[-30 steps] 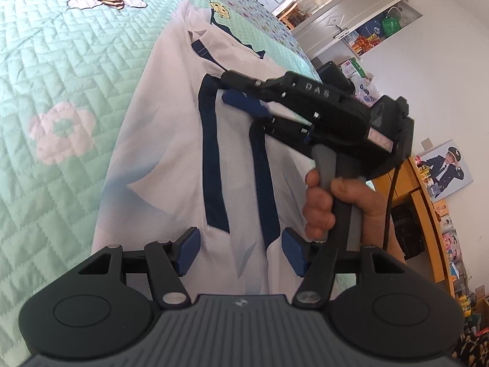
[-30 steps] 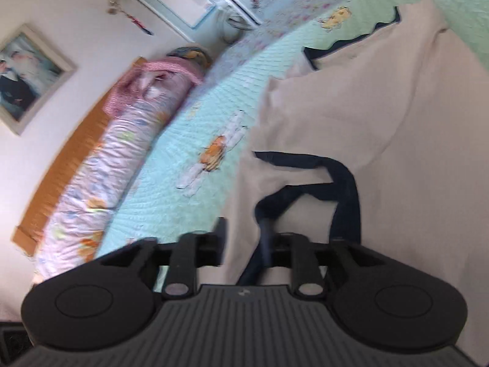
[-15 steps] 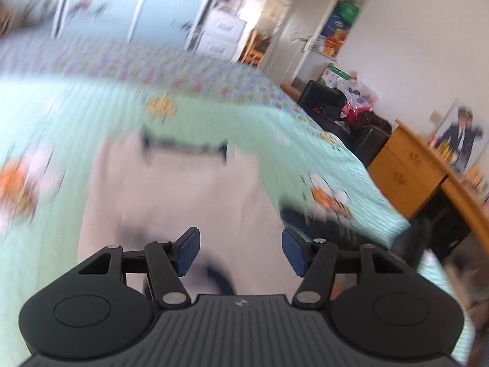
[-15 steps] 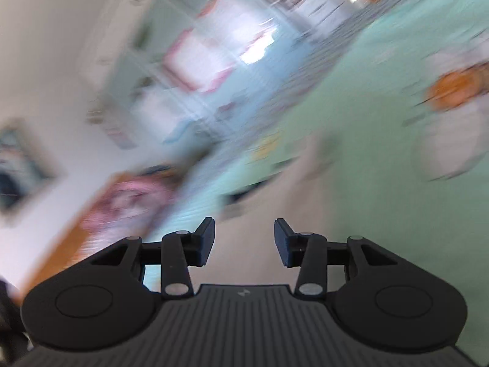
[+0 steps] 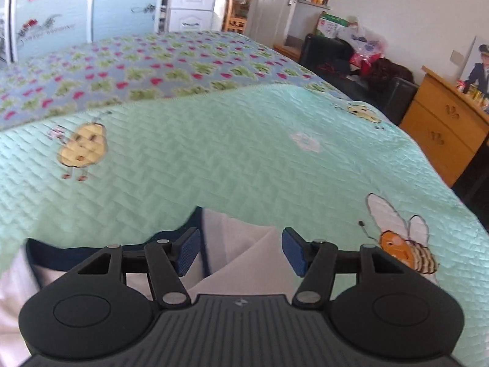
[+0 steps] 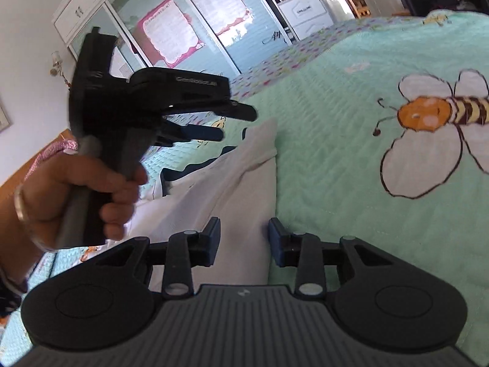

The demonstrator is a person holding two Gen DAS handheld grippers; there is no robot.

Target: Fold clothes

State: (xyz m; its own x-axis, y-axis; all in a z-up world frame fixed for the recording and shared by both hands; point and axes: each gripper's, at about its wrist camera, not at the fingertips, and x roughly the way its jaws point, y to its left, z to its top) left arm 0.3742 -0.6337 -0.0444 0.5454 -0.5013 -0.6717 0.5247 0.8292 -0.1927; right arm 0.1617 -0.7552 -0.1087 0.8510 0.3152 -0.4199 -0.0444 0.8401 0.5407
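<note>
The left wrist view shows the left gripper (image 5: 240, 252) with its blue pads (image 5: 188, 250) standing wide apart and nothing pinched between them. Just under and past them lies a corner of the white garment (image 5: 241, 253), with its dark blue trim (image 5: 183, 232) on the left. This view also shows things the other one misses: a yellow pear picture (image 5: 82, 150) on the green quilt (image 5: 214, 153), a wooden dresser (image 5: 443, 140) at the right, and a black chair (image 5: 333, 52) piled with bags.

The right wrist view shows the right gripper (image 6: 243, 241). Its jaws are closing, with white cloth lying in the gap under them; the pads do not seem to press on it. Only this view shows the person's left hand (image 6: 91, 189) wrapped round the handle of the other gripper, up in the air above the garment's left part. It also shows a big bee picture (image 6: 434, 128) on the quilt and pink posters (image 6: 171, 30) on the closet doors.

The garment's folded edge (image 6: 269, 165) runs away from the right gripper toward a point. To its right the quilt is flat and bare up to the bee. In the left view the quilt spreads wide beyond the garment, up to a flowery blanket (image 5: 137, 70) and to the bed's right edge (image 5: 428, 168).
</note>
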